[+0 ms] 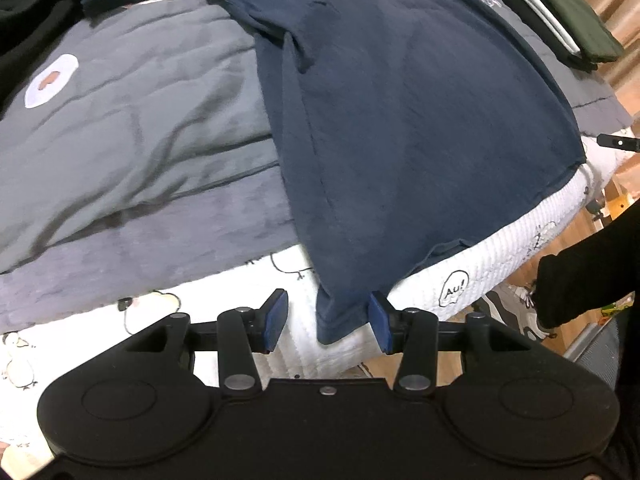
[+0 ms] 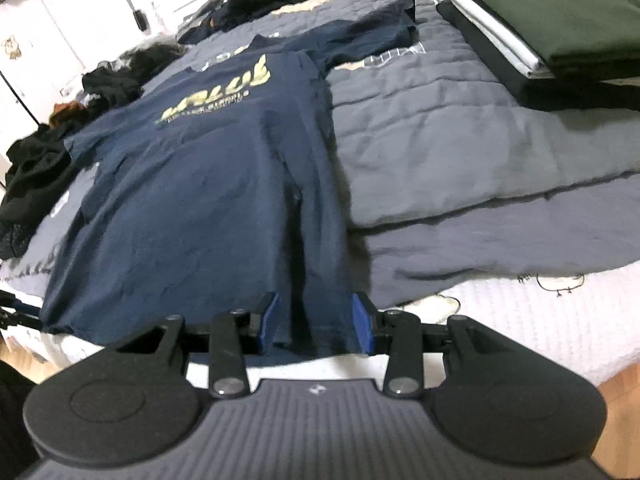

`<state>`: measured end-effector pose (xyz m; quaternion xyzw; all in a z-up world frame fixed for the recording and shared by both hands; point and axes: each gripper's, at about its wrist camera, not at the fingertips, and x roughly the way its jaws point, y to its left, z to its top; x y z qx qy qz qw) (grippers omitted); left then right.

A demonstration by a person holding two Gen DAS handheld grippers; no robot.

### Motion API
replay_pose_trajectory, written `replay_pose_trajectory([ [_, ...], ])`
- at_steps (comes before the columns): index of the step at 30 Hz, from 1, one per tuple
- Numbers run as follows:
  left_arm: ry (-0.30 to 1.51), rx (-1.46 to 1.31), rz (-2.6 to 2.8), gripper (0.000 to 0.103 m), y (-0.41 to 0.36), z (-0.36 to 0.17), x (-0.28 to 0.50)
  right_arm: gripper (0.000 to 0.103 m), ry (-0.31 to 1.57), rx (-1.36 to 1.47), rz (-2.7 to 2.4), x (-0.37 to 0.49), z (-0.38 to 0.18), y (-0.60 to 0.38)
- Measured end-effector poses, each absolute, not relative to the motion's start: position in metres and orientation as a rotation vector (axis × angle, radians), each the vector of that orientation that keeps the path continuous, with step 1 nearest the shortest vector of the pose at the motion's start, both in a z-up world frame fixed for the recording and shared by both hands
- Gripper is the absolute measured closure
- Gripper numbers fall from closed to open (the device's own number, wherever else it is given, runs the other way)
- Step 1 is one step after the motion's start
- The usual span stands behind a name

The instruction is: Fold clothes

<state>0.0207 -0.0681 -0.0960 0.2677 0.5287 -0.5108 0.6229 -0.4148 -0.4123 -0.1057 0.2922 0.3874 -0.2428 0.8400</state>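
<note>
Navy T-shirt [image 2: 208,184] lies spread flat on the grey quilt [image 2: 440,152], hem at six o'clock. Left gripper [image 1: 327,320] and right gripper [image 2: 316,322] both gape, empty, straddling hem corners. Risk: pinching one layer only, so the fold drags crooked.

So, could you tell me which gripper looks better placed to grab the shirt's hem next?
Probably the right gripper: the navy T-shirt hem fills the gap between its open pads. The left gripper is open too, with only a hanging corner by one pad.

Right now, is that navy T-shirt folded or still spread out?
Spread out, unfolded: the T-shirt lies flat on the bed, print facing up, one sleeve stretched sideways, hem at the edge.
</note>
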Motion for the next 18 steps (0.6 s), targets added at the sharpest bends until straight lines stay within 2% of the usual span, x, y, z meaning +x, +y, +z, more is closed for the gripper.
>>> replay_pose_trajectory([
  [10,1.229,0.622,-1.186,0.058,-0.075,-0.105,0.019,0.065,0.895,0.459,-0.536,-0.4,-0.121,-0.405],
  [18,1.219,0.634,-1.18,0.058,-0.075,-0.101,0.018,0.065,0.851,0.357,-0.421,-0.389,-0.116,-0.389],
])
